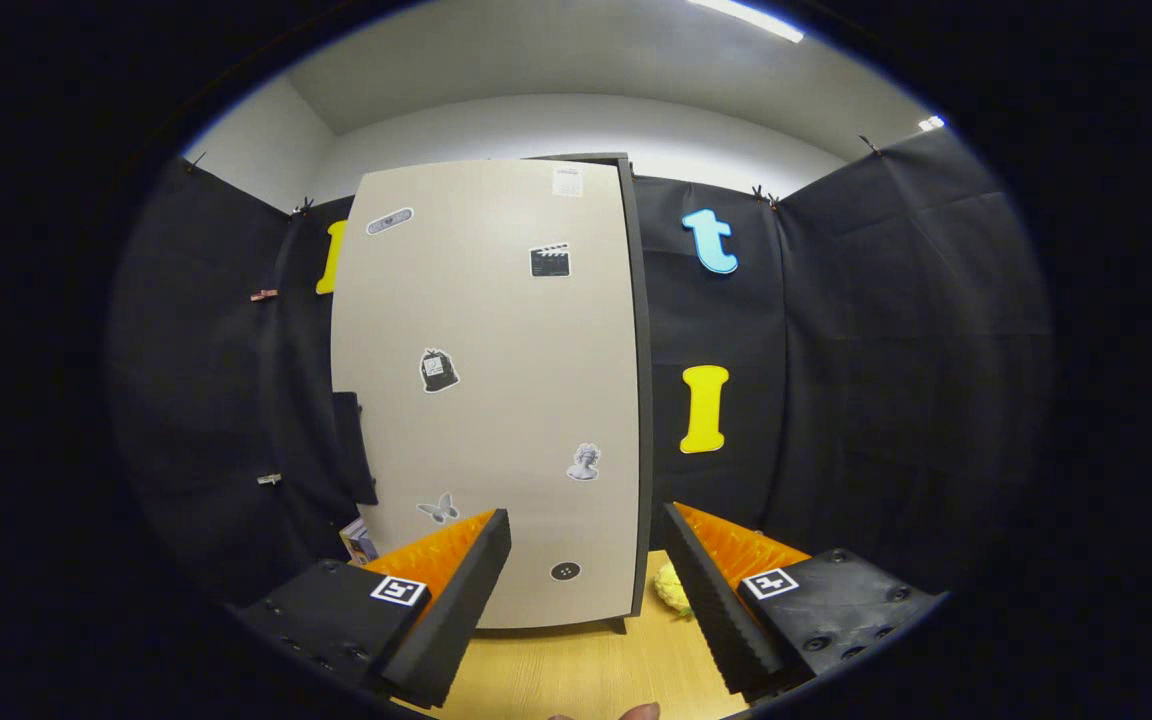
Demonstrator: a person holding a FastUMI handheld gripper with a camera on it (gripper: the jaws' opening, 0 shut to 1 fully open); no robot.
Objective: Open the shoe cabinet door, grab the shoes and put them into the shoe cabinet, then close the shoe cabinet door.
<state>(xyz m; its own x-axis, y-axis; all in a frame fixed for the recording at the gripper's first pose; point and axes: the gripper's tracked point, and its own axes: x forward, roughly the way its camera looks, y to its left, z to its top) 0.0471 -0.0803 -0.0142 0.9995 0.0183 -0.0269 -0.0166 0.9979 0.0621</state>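
The claw [586,560] hangs spread and empty before the shoe cabinet [486,400] on the desk [576,665], its door flush shut, fitting either a door yet to open or one already closed again.

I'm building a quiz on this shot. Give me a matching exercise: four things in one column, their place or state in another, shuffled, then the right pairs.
Things:
1. tall beige shoe cabinet door with stickers
2. claw
3. yellow fluffy object
4. black handle

Places or states:
A. open, fingers apart, holding nothing
B. on the door's left edge
C. shut, just ahead of the fingers
D. on the light wooden floor, right of the cabinet's foot

Pairs: 1-C, 2-A, 3-D, 4-B
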